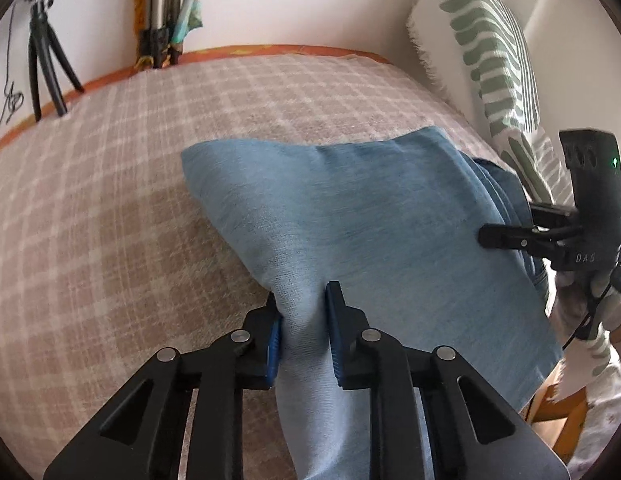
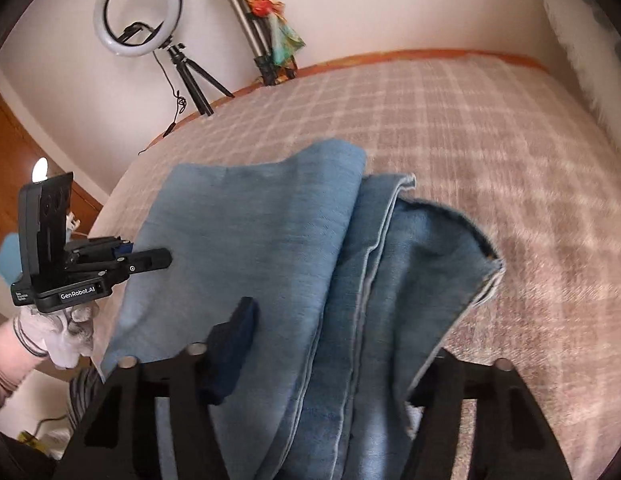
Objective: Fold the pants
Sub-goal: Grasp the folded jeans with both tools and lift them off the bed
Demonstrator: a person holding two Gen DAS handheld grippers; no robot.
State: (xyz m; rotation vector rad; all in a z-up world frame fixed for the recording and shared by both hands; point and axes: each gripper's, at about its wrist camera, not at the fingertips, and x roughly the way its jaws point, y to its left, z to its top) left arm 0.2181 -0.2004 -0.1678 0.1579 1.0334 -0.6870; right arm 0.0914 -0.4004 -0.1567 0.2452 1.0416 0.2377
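The blue denim pants, already folded into several layers, are held raised just above the pink-and-beige checked bed cover, extending away from both tools toward the far side of the bed. The left tool is clamped on a bunched near edge of the fabric between its blue pads. The right tool stands wide, with the stacked layers draped across it; whether it grips cannot be told. The bundle's long axis runs near to far. Judged next: lower it flat, both tools level.
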